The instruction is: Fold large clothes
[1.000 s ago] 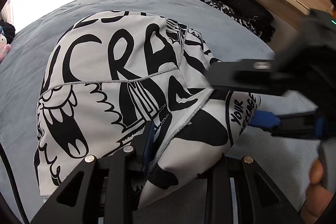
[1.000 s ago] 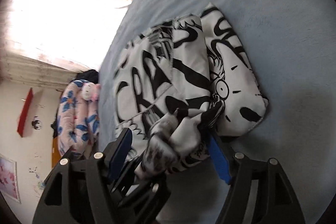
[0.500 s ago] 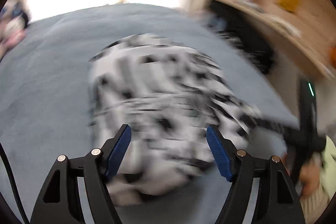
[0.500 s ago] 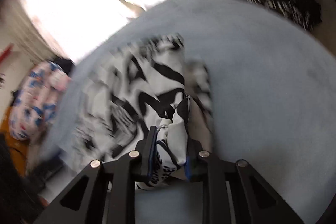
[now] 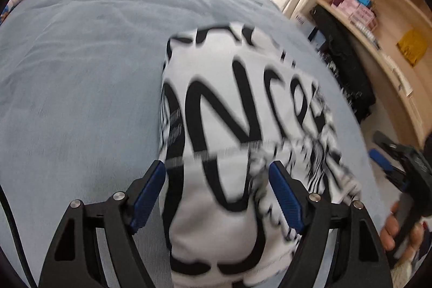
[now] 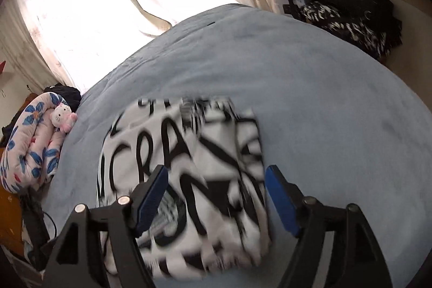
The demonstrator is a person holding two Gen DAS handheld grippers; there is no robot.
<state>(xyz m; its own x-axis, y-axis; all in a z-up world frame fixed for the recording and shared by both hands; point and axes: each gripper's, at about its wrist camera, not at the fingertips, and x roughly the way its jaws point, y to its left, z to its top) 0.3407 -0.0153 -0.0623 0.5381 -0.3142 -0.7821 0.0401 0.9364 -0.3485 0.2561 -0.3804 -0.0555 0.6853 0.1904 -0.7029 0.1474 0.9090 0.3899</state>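
Bed (image 6: 310,88): folded garment (image 6: 189,166) | plush toy (image 6: 63,116) aside | both grippers' jaws just opened, empty

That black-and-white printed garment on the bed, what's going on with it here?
A person with a gripper in each hand is folding the printed garment, which lies in a folded bundle on the blue-grey bed. Both the left gripper and the right gripper have just been opening; their jaws stand apart above the cloth, gripping nothing.
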